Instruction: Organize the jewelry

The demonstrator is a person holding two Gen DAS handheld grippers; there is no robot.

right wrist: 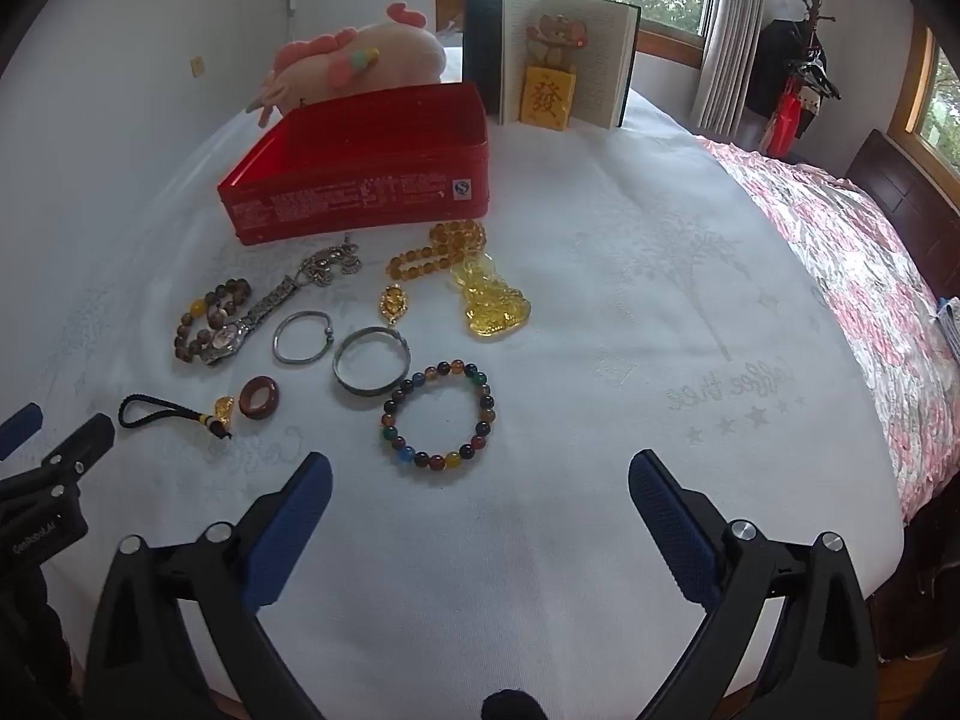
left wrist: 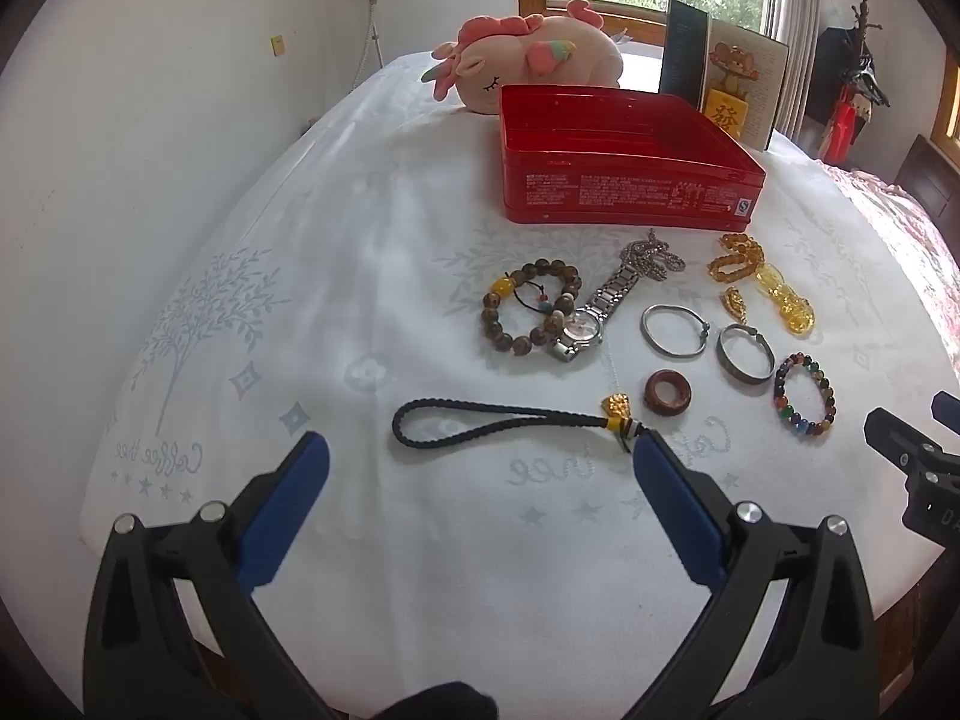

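Note:
Jewelry lies on a white cloth in front of an open, empty red tin (left wrist: 624, 165) (right wrist: 366, 171). There is a black braided cord with a gold charm (left wrist: 498, 423) (right wrist: 162, 410), a brown bead bracelet (left wrist: 531, 306) (right wrist: 204, 318), a silver watch (left wrist: 588, 318) (right wrist: 240, 330), two silver bangles (left wrist: 675, 330) (right wrist: 371, 367), a brown ring (left wrist: 667, 399) (right wrist: 260, 397), a multicolour bead bracelet (left wrist: 804, 393) (right wrist: 440, 414) and amber beads with a yellow pendant (left wrist: 780, 294) (right wrist: 492, 300). My left gripper (left wrist: 480, 450) is open just before the cord. My right gripper (right wrist: 480, 468) is open just before the multicolour bracelet.
A pink plush toy (left wrist: 528, 54) (right wrist: 354, 60) and an open book with a yellow figurine (left wrist: 729, 90) (right wrist: 552, 72) stand behind the tin. A floral quilt (right wrist: 870, 276) lies to the right. The other gripper shows at each view's edge (left wrist: 918, 462) (right wrist: 48, 468).

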